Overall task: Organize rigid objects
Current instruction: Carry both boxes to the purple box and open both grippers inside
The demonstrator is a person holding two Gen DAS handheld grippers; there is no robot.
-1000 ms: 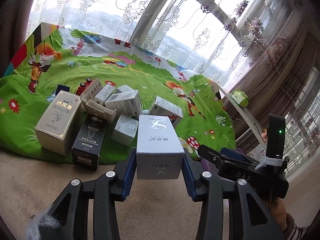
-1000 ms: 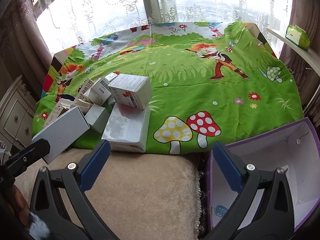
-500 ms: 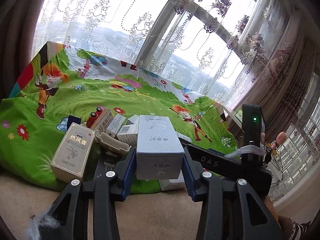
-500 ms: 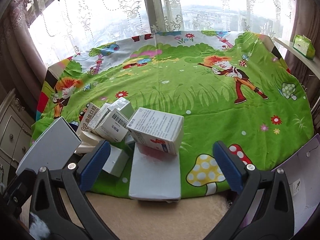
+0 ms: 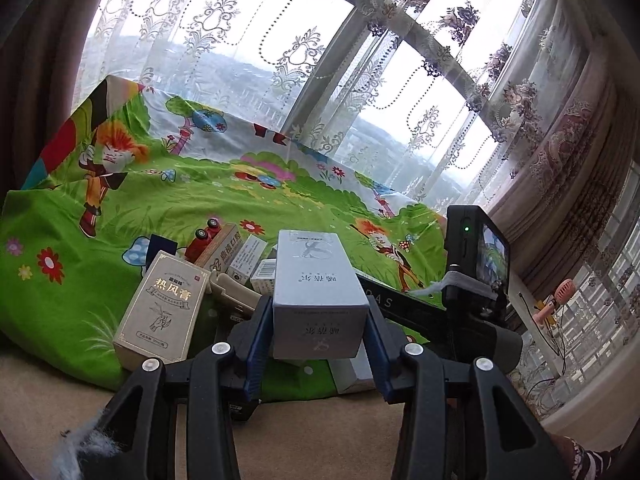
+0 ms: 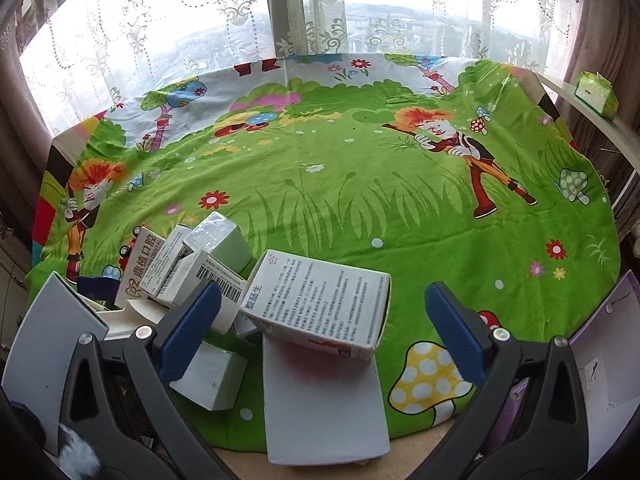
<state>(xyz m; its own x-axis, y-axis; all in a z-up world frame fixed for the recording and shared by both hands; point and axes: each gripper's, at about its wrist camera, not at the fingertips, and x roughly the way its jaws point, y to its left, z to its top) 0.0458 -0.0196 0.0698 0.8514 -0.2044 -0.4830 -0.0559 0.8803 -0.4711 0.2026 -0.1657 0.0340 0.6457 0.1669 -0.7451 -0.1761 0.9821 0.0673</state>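
My left gripper [image 5: 318, 332] is shut on a tall grey box [image 5: 316, 292] and holds it up above the front edge of the green cartoon cloth [image 5: 248, 200]. The same box shows at the left edge of the right wrist view [image 6: 52, 328]. My right gripper [image 6: 322, 332] is open and empty, its blue pads either side of a white printed box [image 6: 320, 304] that leans on a flat grey box [image 6: 324, 404]. A pile of small boxes [image 6: 192, 264] lies to the left of it. A beige box with gold print [image 5: 164, 308] stands at the front left.
A purple-edged white storage box [image 6: 600, 364] sits at the right, beside the cloth. A green tissue pack [image 6: 596, 92] lies on the right ledge. Beige carpet [image 5: 320, 432] runs along the front. Lace curtains and windows stand behind.
My left gripper has lifted the grey box higher and away from the pile. My right gripper has moved left and forward, from beside the storage box to over the white printed box.
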